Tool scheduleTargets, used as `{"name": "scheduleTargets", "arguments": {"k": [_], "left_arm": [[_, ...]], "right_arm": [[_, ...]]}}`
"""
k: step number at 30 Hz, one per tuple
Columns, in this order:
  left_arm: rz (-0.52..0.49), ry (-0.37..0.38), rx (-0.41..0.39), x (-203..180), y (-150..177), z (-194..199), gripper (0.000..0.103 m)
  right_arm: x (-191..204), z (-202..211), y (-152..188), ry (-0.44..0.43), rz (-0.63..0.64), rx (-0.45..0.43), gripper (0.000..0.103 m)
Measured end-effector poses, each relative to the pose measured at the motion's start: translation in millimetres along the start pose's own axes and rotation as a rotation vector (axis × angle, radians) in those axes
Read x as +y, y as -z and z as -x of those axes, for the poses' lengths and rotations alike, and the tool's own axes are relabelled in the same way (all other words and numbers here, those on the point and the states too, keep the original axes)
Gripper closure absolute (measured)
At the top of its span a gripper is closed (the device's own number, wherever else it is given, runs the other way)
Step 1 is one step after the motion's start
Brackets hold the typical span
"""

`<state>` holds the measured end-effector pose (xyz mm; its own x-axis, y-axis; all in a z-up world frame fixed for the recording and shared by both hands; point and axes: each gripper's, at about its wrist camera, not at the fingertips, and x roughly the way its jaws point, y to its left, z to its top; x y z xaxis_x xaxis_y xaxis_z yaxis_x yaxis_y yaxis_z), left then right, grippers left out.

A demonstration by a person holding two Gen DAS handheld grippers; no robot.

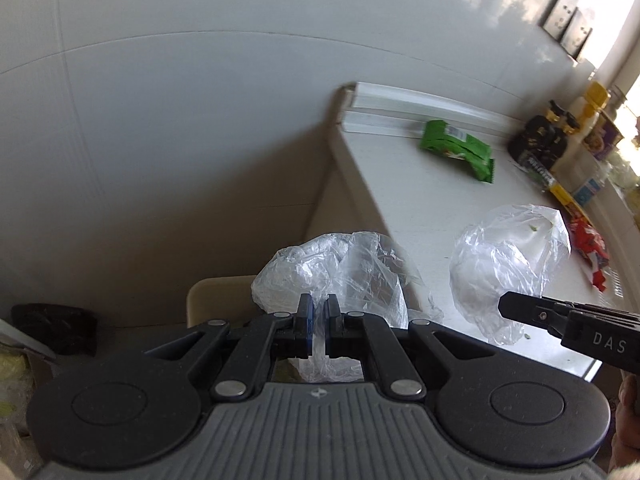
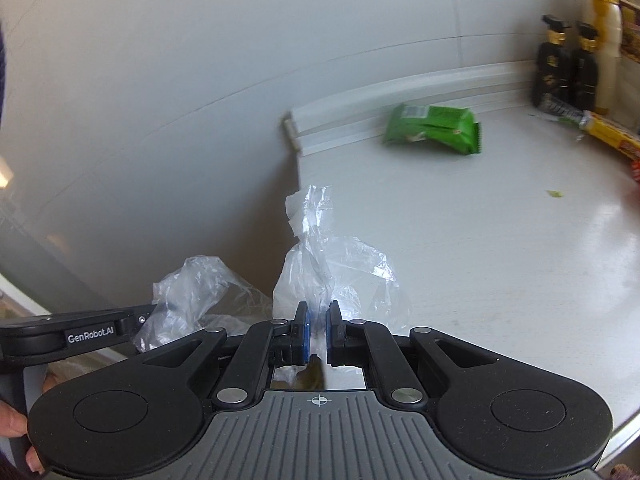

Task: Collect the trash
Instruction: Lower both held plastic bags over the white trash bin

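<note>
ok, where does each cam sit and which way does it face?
Left wrist: on the left gripper, angled down past the white counter's left end; right gripper and a hand at right.
Right wrist: on the right gripper, angled down over the counter; left gripper and a hand at left.
Shared: crumpled clear plastic bags, green snack packet, black bottles.

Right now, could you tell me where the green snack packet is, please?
The green snack packet lies on the white counter against its ridged back rail; in the right wrist view it is upper right, left of the dark bottles.
</note>
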<state>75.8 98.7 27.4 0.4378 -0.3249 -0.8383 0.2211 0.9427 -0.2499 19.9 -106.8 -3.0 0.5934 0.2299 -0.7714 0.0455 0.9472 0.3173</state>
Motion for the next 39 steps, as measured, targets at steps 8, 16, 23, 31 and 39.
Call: {"name": "scheduleTargets", "arguments": {"k": [8,16,23,31,39], "left_arm": [[0.056,-0.053,0.032,32.0,7.6,-13.5,0.098],[0.084,-0.117,0.100,62.6,23.2,-47.0,0.098],[0.052,-0.124,0.160,85.5,42.0,-91.8,0.098],[0.005,-0.109,0.197,101.3,59.9,-144.5,0.098],[-0.042,-0.163,0.271,103.8,63.1,-184.9,0.098]], "right_arm": [[35.4,-32.7,2.4,-0.040,0.071,0.069,0.098],[64.1,-76.8,14.2,-0.059,0.147,0.159,0.098],[78.2,-127.3,32.8,-0.061,0.196,0.250,0.098],[76.7,-191.5,53.9,-0.030,0.223,0.342,0.097],[67.5,-238.4,59.4,0.058,0.224,0.413,0.097]]}}
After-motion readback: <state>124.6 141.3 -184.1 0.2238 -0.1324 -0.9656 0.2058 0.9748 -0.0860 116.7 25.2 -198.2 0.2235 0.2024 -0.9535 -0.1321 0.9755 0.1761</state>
